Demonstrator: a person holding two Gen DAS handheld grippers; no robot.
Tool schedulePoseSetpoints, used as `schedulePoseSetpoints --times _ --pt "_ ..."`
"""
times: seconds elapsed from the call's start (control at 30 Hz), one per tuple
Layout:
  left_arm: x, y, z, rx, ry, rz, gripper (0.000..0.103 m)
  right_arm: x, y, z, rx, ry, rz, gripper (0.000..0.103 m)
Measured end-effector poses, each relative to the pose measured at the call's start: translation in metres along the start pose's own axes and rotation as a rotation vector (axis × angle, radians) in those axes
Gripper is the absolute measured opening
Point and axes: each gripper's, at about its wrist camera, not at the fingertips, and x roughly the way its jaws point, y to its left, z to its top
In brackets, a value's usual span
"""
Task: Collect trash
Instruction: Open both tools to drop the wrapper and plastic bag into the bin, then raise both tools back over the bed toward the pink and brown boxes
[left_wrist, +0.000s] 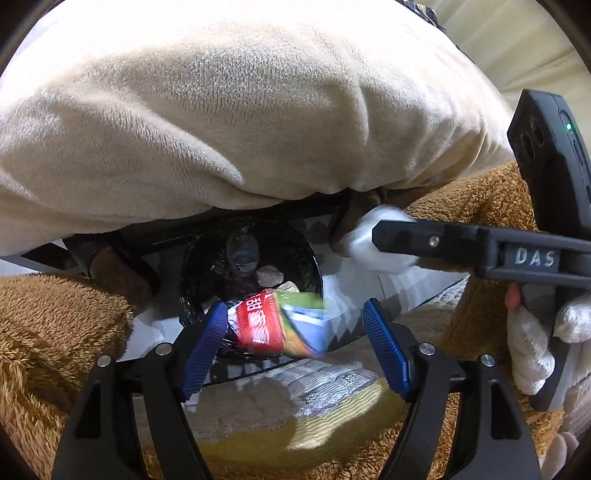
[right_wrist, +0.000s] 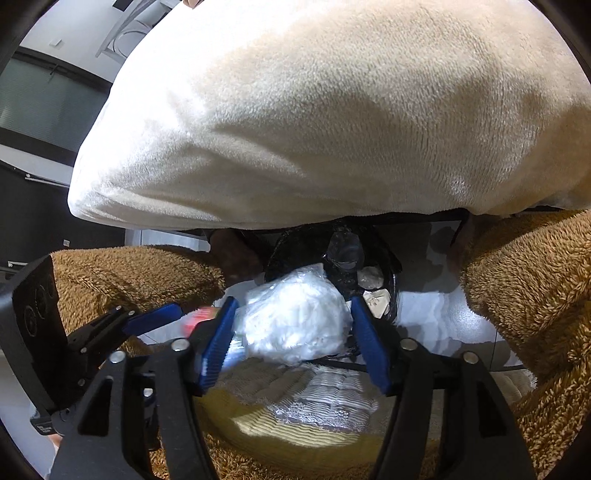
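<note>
Left wrist view: the trash bin (left_wrist: 251, 266) sits at centre beneath the plush belly (left_wrist: 236, 110), between two plush legs (left_wrist: 55, 332) at 9 and 3 o'clock. A snack wrapper (left_wrist: 273, 321) lies at the bin's 6 o'clock rim, between the left gripper (left_wrist: 293, 347) jaws. Right wrist view: a crumpled plastic bag (right_wrist: 295, 321) sits between the right gripper (right_wrist: 291, 343) jaws, before the bin.

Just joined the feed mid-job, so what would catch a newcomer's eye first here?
A big cream plush cushion fills the top of both views. Below it, the left gripper has a red snack wrapper between its fingers over a black-lined trash bin, while the right gripper frames a crumpled clear plastic bag.
</note>
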Motion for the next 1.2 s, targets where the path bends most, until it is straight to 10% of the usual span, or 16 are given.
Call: schedulePoseSetpoints --times 0.37,0.77,1.2 --pt "-0.016 0.003 -0.002 -0.013 -0.082 -0.014 0.075 -0.014 0.004 0.000 -0.033 -0.051 0.027 0.066" --pt "-0.072 0.009 0.006 -0.014 -0.293 -0.018 0.075 -0.074 0.020 0.003 -0.147 -0.272 0.168 0.066" --pt "-0.144 0.037 0.052 0.013 -0.490 0.050 0.075 -0.139 0.056 0.048 -0.376 -0.502 0.110 0.066"
